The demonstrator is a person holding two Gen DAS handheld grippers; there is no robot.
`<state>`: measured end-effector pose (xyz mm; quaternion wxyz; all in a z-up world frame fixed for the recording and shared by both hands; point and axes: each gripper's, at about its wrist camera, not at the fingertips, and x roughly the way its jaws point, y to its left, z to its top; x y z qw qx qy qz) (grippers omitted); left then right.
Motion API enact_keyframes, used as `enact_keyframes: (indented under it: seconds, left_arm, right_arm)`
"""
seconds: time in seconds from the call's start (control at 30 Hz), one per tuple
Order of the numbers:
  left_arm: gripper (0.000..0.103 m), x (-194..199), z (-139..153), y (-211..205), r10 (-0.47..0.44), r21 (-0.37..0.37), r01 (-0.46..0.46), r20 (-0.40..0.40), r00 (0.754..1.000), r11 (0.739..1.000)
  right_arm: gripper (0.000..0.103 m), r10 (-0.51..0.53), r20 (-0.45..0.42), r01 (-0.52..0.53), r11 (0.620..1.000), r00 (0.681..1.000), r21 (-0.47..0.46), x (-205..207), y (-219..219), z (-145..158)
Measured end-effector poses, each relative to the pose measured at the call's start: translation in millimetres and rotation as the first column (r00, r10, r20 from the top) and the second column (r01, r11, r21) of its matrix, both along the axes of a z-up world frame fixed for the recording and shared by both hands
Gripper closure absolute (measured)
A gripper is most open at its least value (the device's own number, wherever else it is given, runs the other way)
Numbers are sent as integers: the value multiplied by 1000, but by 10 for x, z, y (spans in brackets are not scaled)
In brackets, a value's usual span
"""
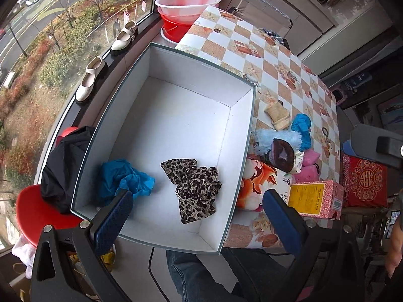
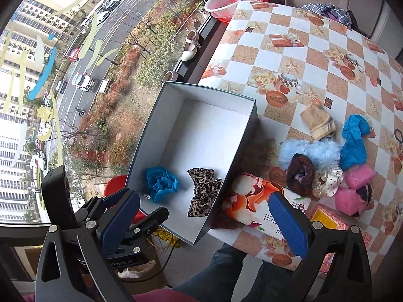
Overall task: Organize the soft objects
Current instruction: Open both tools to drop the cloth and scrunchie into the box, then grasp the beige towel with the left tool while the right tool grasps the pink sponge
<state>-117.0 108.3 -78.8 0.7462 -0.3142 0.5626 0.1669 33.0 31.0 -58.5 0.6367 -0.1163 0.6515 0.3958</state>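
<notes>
Already, the leopard-print cloth [image 1: 194,188] and a blue crumpled item [image 1: 126,180] lay at the near end of the open box [image 1: 176,58], which overhung the table's [image 1: 277,58] near-left corner. Both the left gripper [image 1: 199,209] and right gripper [image 2: 204,216] stood wide apart and empty. Judged next: fetching from the soft pile [image 2: 327,166] beside the box's right wall.

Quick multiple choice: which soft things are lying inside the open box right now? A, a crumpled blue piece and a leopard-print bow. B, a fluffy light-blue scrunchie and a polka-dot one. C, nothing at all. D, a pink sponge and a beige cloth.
A: the box holds only the crumpled blue piece and the leopard-print bow; the other soft things lie outside on the table.
</notes>
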Motion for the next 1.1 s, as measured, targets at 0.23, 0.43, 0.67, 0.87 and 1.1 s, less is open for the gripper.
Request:
enact_keyframes:
  seconds: [0.23, 0.43, 0.67, 0.87, 1.1]
  left_arm:
    - [0, 335, 85, -277, -99, 18, 100, -19, 995, 995]
    - [0, 591, 90, -479, -184, 18, 184, -38, 982, 983]
    - [0, 853, 101, -659, -240, 14, 241, -55, 969, 970]
    - [0, 1069, 87, -815, -279, 19, 281, -82, 957, 960]
    - [0, 1410, 87, -985, -313, 31, 318, -109, 944, 948]
  right_arm:
    - [0, -125, 3, 125, 992, 992, 19, 298, -538, 193]
    - [0, -270, 2, 270, 963, 963, 18, 592, -1109, 230]
    - [0, -393, -15, 393, 919, 920, 15, 839, -1672, 208]
    - [0, -462, -39, 462, 887, 886, 3, 1020, -2037, 126]
    - [0, -513, -57, 514, 858, 856, -2, 1201, -2397, 48]
